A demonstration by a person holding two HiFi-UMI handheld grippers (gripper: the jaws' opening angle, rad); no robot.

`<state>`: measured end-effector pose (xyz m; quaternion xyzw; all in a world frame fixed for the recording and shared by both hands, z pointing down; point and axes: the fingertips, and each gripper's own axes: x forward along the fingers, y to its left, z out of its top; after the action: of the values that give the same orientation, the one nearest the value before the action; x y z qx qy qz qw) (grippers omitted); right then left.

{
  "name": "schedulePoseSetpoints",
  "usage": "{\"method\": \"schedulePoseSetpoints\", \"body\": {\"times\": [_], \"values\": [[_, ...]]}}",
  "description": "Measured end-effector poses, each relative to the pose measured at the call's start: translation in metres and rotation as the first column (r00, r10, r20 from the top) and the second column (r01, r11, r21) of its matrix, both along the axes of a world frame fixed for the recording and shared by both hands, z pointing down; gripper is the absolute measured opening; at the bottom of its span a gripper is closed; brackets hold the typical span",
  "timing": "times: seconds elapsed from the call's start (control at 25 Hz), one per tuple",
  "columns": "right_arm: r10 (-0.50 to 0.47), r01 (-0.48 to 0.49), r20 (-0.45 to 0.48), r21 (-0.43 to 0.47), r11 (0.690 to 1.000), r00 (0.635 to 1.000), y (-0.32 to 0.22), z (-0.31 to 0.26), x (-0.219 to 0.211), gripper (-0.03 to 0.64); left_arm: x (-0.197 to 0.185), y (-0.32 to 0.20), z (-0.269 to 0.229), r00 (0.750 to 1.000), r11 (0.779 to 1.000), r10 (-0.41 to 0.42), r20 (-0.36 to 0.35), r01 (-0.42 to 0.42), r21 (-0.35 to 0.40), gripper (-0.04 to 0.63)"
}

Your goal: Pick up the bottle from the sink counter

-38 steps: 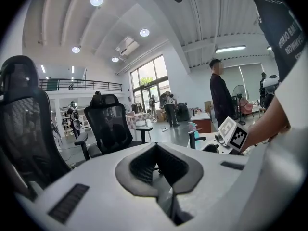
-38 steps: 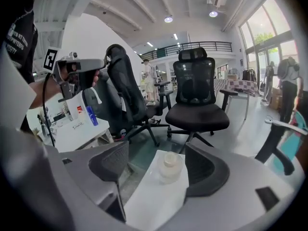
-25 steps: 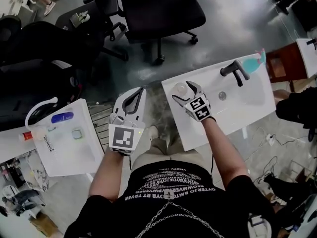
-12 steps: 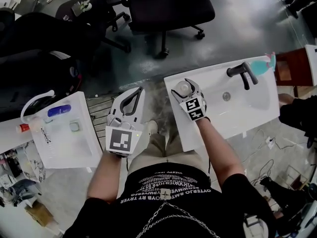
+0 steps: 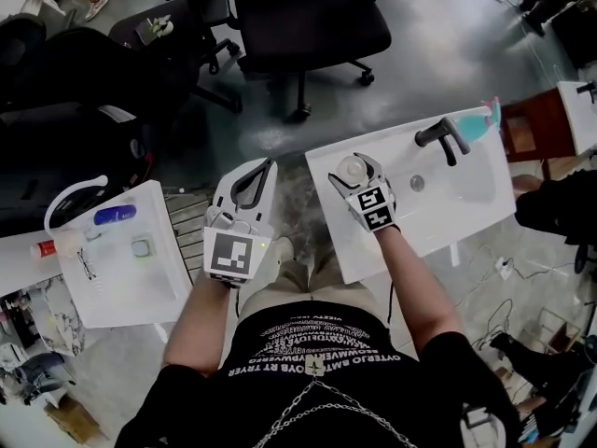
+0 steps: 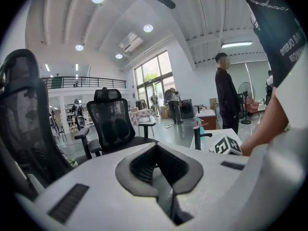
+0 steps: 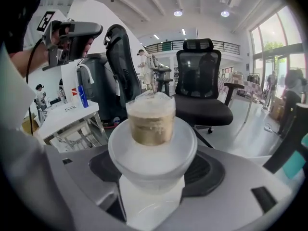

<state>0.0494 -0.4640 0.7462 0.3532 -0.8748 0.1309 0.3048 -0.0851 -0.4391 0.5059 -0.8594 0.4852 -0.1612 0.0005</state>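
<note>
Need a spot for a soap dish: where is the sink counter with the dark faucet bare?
Bare: the basin between the faucet and the counter's near rim, and that rim right of the forearm. Crowded: the left end, where the right hand-held gripper has the bottle between its jaws, and the back edge with the faucet and a teal object.

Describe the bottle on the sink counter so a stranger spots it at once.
Find the white sink with the dark tap. The bottle stands at its left end, between the right gripper's jaws. Unlike the teal thing by the tap, it is white, gold-necked.
</note>
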Motion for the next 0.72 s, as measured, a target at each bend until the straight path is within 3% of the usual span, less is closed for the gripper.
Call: {"method": "schedulePoseSetpoints", "body": {"times": [0.36, 0.72], "values": [[-0.035, 0.035, 0.001, 0.034, 0.999, 0.999, 0.02, -0.095, -0.01, 0.336, -0.009, 0.003, -0.046, 1.0, 0.999, -0.01, -0.014, 0.01, 0.036, 0.005], [-0.114, 0.111, 0.087, 0.038, 0.993, 0.99, 0.037, -0.201, -0.024, 0.336, -0.009, 0.02, -0.078, 0.999, 0.997, 0.023, -0.031, -0.021, 0.075, 0.006]]}}
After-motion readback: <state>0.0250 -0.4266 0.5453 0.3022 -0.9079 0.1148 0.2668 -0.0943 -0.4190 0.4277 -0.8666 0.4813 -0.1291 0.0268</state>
